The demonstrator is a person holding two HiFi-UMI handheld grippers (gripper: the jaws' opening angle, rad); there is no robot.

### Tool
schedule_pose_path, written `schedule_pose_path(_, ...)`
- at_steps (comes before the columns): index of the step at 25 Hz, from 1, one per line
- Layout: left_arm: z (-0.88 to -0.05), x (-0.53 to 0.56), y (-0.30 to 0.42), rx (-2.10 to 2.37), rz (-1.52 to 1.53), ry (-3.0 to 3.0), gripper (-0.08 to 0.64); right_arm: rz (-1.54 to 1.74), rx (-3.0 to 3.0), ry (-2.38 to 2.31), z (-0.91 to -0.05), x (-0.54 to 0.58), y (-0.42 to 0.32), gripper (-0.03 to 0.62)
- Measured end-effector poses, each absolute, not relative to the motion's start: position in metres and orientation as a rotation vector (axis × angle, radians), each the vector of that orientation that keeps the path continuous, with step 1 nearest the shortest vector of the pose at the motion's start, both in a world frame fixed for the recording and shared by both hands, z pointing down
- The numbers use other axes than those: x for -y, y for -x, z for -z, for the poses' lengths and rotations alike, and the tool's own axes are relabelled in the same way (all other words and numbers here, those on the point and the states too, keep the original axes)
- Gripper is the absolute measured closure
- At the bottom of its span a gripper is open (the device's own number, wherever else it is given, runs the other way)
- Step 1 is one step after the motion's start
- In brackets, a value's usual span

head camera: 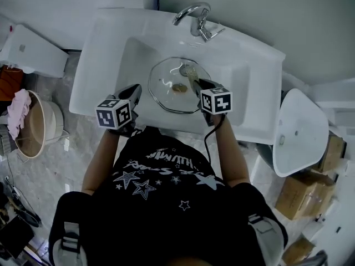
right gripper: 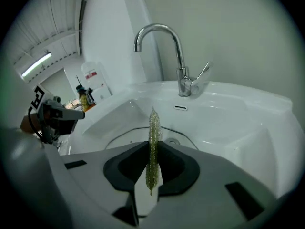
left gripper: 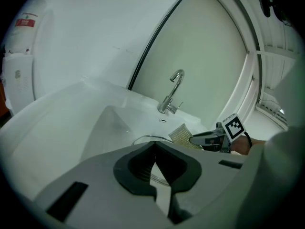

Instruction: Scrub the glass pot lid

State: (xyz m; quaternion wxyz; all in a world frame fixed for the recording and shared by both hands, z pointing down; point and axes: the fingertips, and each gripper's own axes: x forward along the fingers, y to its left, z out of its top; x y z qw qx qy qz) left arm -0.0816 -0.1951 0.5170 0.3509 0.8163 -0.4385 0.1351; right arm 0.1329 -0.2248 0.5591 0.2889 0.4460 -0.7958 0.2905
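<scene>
Count: we find one glass pot lid (head camera: 166, 90), one scouring pad (head camera: 190, 71), one tap (head camera: 191, 13) and two grippers.
Lid: in the white sink (head camera: 105, 49), below the tap.
Left gripper (head camera: 135, 90): jaws together, empty, just left of the lid.
Right gripper (head camera: 195, 83): clamped on the pad, over the lid's right part.
Surroundings: spare basin (head camera: 299, 132) and cartons (head camera: 299, 195), right.
Views: only the left gripper view shows the pad's flat face; the right shows it edge-on.
</scene>
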Motion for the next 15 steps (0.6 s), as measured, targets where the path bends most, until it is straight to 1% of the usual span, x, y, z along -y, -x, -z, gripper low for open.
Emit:
schedule_pose_path(6,-0.524,0.229,0.092,1.102,-0.362,-2.150,0.551,-0.629,1.973,-1.080,-0.592,0.265,-0.122,0.529)
schedule_pose_path(10,-0.529,0.239,0.095,1.086,-0.420,-2.176,0.551,-0.524,1.918,-1.006,-0.606,0.283,-0.108,0.530)
schedule_pose_path(15,-0.538,0.248,0.101,1.073,-0.414,-2.144,0.551,-0.455,1.846,-0.930,-0.625,0.296,-0.095,0.530)
